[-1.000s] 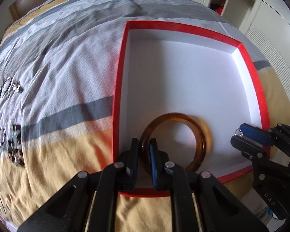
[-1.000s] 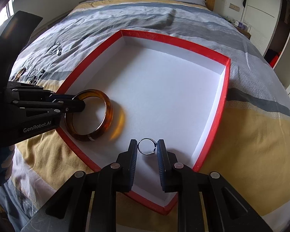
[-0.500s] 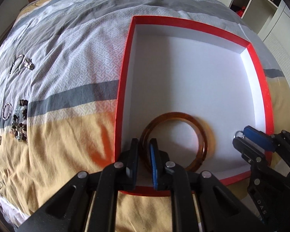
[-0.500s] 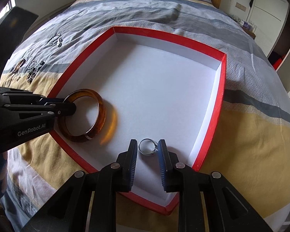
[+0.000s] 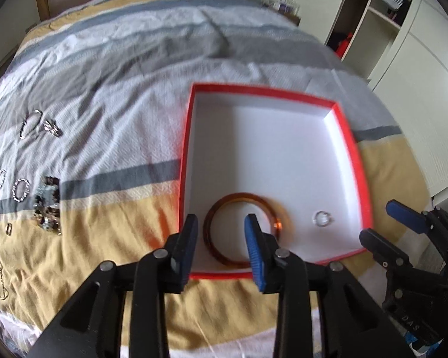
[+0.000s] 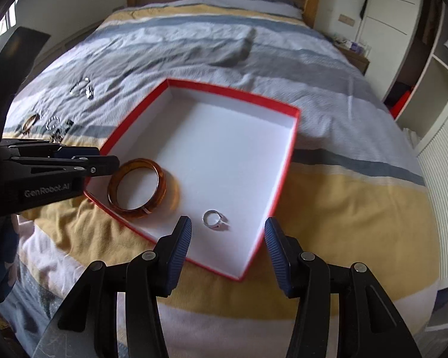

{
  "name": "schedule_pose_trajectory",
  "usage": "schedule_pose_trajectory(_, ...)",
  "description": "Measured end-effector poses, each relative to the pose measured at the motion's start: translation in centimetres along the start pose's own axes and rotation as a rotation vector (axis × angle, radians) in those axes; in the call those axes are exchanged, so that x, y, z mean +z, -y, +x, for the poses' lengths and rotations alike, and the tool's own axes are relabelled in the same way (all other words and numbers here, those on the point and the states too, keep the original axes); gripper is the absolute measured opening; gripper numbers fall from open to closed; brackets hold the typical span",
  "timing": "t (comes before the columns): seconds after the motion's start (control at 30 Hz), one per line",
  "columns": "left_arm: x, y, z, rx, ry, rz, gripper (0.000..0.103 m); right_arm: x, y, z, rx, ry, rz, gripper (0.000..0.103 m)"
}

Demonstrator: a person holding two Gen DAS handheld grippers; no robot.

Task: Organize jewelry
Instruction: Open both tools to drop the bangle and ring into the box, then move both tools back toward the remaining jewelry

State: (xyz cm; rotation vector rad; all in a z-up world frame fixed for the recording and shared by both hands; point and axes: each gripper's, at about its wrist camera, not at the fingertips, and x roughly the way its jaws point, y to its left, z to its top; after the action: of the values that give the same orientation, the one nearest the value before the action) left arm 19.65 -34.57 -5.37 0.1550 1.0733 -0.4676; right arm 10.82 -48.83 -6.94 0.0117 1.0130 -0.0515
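As you looked along the left wrist camera: your left gripper [image 5: 221, 223] hung above the near left corner of the red box [image 5: 348, 137], its jaws just having been opening and now parted, with nothing pressed between the pads.
Bangle, left view: the amber bangle [image 5: 239, 232] lay released on the white floor of the box, near its left wall and front edge, seen through the gap between your fingers.
Ring, left view: the silver ring [image 5: 322, 218] rested on the box floor to the right of the bangle, apart from it.
Right gripper, left view: your right gripper [image 5: 382, 223] showed at the right edge, jaws spread, gripping nothing.
Loose jewelry, left view: several pieces of jewelry [image 5: 46, 205] lay on the striped bedspread [image 5: 119, 89], well apart from the box.
Right wrist view: your right gripper [image 6: 228, 238] stood wide after just opening, the ring [image 6: 213, 219] lying free on the box floor beyond it.
Bangle, right view: the bangle [image 6: 137, 192] sat in the box's left corner, just beside your left gripper's tips [image 6: 104, 164].
Box, right view: the box [image 6: 283, 161] lay flat on the bedspread [image 6: 343, 179].
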Motion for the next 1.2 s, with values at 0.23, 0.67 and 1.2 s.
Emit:
schedule_pose_trajectory(0.23, -2.5, 0.1, -7.4, 0.007, 0.104, 0.073, 0.032, -0.7, -1.1, -7.6, -0.024, 0.118, 0.048, 0.05)
schedule_pose_trajectory(0.67, -9.5, -12.2, -20.3, 0.126, 0.254, -0.016, 0.035, -2.2, -9.5, -18.7, 0.038, 0.305, 0.029, 0.053)
schedule_pose_trajectory(1.2, -15.8, -28.5, -30.0, 0.252, 0.38, -0.283, 0.049, -1.2, -17.6, -23.9, 0.113, 0.411, -0.032, 0.072)
